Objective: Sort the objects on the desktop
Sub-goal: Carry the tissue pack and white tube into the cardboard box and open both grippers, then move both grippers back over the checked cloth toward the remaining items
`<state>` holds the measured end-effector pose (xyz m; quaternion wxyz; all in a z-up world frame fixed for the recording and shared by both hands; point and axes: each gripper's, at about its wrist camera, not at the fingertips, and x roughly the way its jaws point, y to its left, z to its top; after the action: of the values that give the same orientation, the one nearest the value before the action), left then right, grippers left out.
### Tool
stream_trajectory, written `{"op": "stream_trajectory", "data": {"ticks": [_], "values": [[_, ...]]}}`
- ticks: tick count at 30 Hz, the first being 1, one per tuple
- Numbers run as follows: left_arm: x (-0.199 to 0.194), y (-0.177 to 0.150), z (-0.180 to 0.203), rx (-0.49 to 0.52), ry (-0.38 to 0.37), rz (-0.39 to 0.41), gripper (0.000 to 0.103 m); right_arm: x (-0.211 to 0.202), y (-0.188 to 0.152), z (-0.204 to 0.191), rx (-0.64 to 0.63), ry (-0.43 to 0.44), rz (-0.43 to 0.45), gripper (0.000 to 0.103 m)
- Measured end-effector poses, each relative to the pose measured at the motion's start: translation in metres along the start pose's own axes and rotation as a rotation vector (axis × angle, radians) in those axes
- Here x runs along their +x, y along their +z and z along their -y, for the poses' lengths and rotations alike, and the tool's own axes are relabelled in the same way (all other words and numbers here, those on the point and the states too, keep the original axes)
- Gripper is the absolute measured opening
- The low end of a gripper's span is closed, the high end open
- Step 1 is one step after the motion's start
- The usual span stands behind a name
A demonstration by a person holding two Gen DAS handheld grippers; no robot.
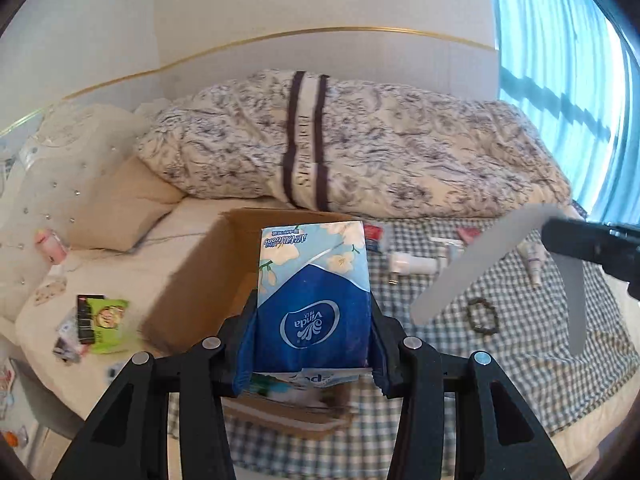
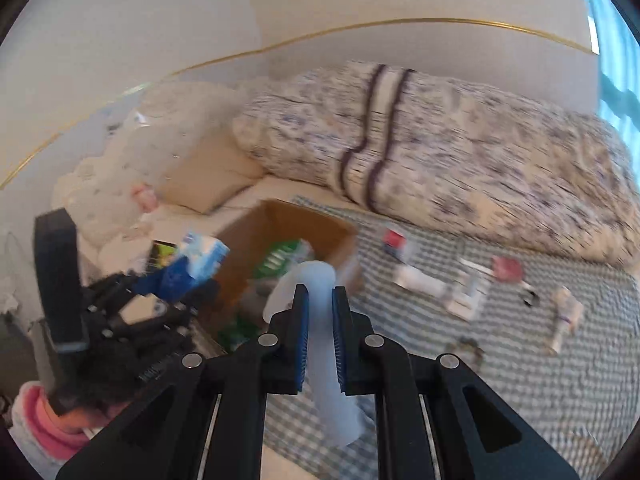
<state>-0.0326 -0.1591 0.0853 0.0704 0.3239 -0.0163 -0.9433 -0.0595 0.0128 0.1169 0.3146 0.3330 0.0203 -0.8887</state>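
Left wrist: blue floral tissue pack.

The left gripper, matt black plastic with shiny metal pins, is squeezing a tissue pack in glossy, smooth plastic film. Just beyond it, a cardboard box is showing dull, rough brown card. The right gripper is clamping a curved strip of smooth, matt pale plastic over woven checked cloth.
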Motion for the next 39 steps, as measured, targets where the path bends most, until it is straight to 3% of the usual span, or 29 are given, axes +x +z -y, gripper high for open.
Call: {"op": "stream_trajectory", "data": {"ticks": [7, 12, 14, 16, 17, 19, 22, 27, 31, 36, 39], "values": [[0.035, -0.003, -0.050, -0.055, 0.042, -0.047, 0.047, 0.072, 0.030, -0.045, -0.024, 0.081, -0.061, 0.011], [0.067, -0.011, -0.070, -0.075, 0.048, -0.093, 0.047, 0.123, 0.036, -0.054, 0.001, 0.106, -0.113, 0.013], [0.079, -0.013, -0.074, -0.075, 0.034, -0.108, 0.051, 0.139, 0.038, -0.054, 0.018, 0.106, -0.134, 0.025], [0.089, -0.014, -0.072, -0.058, 0.027, -0.117, 0.059, 0.150, 0.041, -0.051, 0.037, 0.098, -0.136, 0.052], [0.093, -0.014, -0.071, -0.048, 0.026, -0.121, 0.078, 0.153, 0.042, -0.049, 0.047, 0.059, -0.126, 0.083], [0.099, -0.014, -0.072, -0.042, 0.041, -0.116, 0.100, 0.156, 0.044, -0.044, 0.050, 0.020, -0.106, 0.083], [0.103, -0.011, -0.068, -0.031, 0.044, -0.104, 0.100, 0.159, 0.043, -0.031, 0.069, 0.038, -0.112, 0.083], [0.112, -0.003, -0.061, -0.036, 0.043, -0.110, 0.100, 0.153, 0.038, -0.005, 0.082, 0.007, -0.086, 0.083], [0.110, 0.007, -0.045, -0.069, 0.035, -0.089, 0.100, 0.125, 0.024, 0.031, 0.103, -0.048, -0.045, 0.083], [0.103, 0.014, 0.002, -0.088, -0.001, -0.064, 0.100, 0.053, -0.004, 0.105, 0.170, -0.188, 0.078, 0.084], [0.098, 0.011, 0.038, -0.072, -0.041, -0.064, 0.101, 0.010, -0.031, 0.149, 0.227, -0.249, 0.162, 0.094]]}}
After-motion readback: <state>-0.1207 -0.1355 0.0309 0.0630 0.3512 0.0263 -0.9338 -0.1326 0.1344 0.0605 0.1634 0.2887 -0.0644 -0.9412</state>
